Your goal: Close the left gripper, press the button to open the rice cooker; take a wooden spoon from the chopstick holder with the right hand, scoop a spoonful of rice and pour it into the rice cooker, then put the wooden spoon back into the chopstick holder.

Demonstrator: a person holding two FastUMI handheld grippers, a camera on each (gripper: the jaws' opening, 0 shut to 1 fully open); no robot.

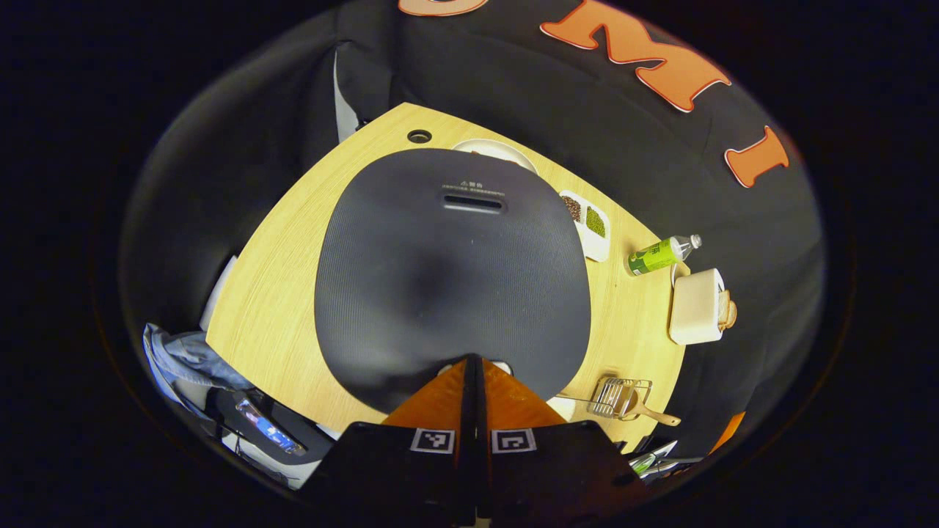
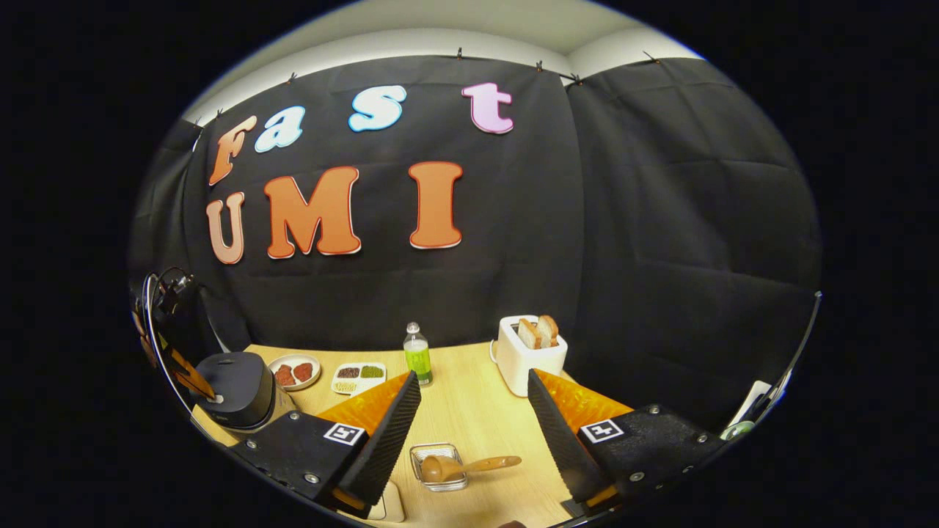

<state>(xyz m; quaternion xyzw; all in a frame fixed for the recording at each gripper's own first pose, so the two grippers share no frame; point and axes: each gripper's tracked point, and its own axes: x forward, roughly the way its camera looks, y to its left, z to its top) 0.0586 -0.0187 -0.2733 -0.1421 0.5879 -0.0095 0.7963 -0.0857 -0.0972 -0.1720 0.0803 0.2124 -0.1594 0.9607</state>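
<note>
- Nearest in the left gripper view, the left gripper (image 1: pixel 473 361) is seen clenched, its two fingers pressed flat together with nothing between them, and its tip is set right at the front edge of the rice cooker (image 1: pixel 451 271).
- So the closing of the left gripper can be counted as done; the button press is judged to be under way, though the button itself is hidden behind the fingertips and contact cannot be confirmed.
- The cooker's dark, finely ribbed lid is seen still shut, with a slot-shaped vent near its far edge.
- Nearest in the right gripper view, the right gripper (image 2: pixel 475 418) is held released, jaws wide apart and gripping nothing, above the wooden table (image 2: pixel 469 411).
- Just beyond the fingertips, the wooden spoon (image 2: pixel 462 466) is seen untouched, its bowl resting in the small wire chopstick holder (image 2: pixel 439 466) and its handle sticking out sideways over the rim.
- Taking the spoon, scooping, pouring and returning are all judged still to be done.
- Farther back, a tray of grains (image 2: pixel 358 378) is seen, which may hold the rice, though this cannot be told for sure; beside it stands a green bottle (image 2: pixel 417 356).
- Farthest right, a white toaster (image 2: pixel 530 356) with bread in its slots is seen.
</note>
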